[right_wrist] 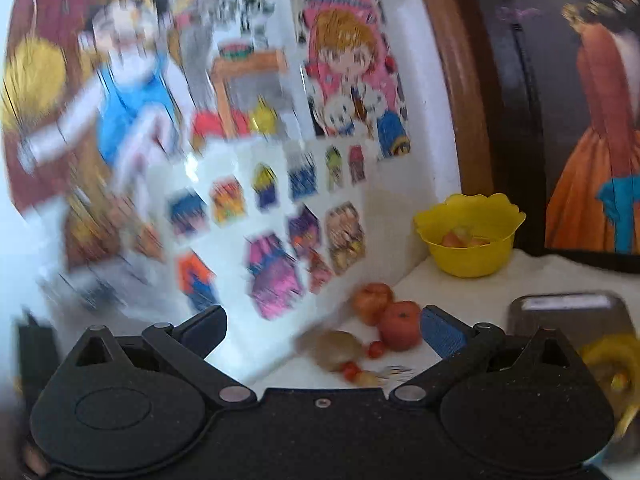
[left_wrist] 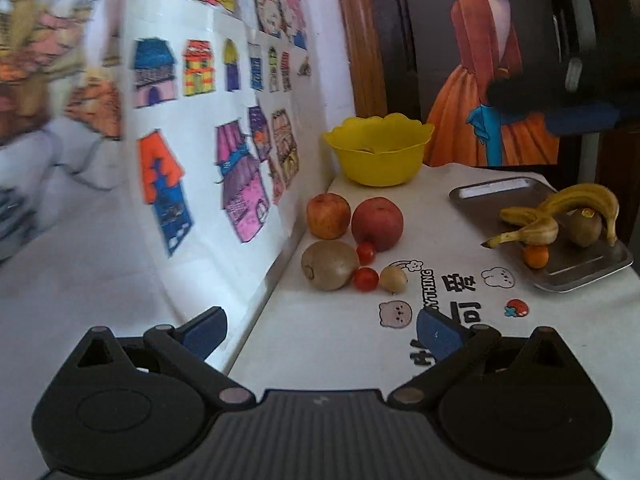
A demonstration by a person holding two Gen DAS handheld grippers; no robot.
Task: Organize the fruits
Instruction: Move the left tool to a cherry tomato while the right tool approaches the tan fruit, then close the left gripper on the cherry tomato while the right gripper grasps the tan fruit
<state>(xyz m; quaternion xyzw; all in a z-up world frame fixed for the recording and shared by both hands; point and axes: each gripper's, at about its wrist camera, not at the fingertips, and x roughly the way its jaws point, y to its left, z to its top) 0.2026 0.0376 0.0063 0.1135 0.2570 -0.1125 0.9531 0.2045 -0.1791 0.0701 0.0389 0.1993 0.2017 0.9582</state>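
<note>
Left gripper [left_wrist: 322, 334] jaws apart, empty, lower centre. Right gripper [right_wrist: 323, 332] likewise apart, empty. Two apples [left_wrist: 377, 223], kiwi [left_wrist: 330, 265], cherry tomatoes [left_wrist: 365, 279] clustered mid-frame, below yellow bowl [left_wrist: 378, 152]. Apples judged firm, smooth, fairly heavy: grip across widest girth. Tomatoes likely soft: clamp lightly.

A white tablecloth [left_wrist: 340, 344] printed with cartoon bears, a rabbit, a strawberry and black lettering is spread over the table. To its left, a white sheet [left_wrist: 208, 168] covered with coloured drawings of little houses is stood against the wall, and above it a poster of a pink-clad cartoon girl [right_wrist: 352, 76] is seen, blurred, in the right wrist view. Behind the table a brown wooden frame [left_wrist: 360, 40] is seen, and beside it a dark panel painted with a figure in an orange dress [left_wrist: 484, 80].
</note>
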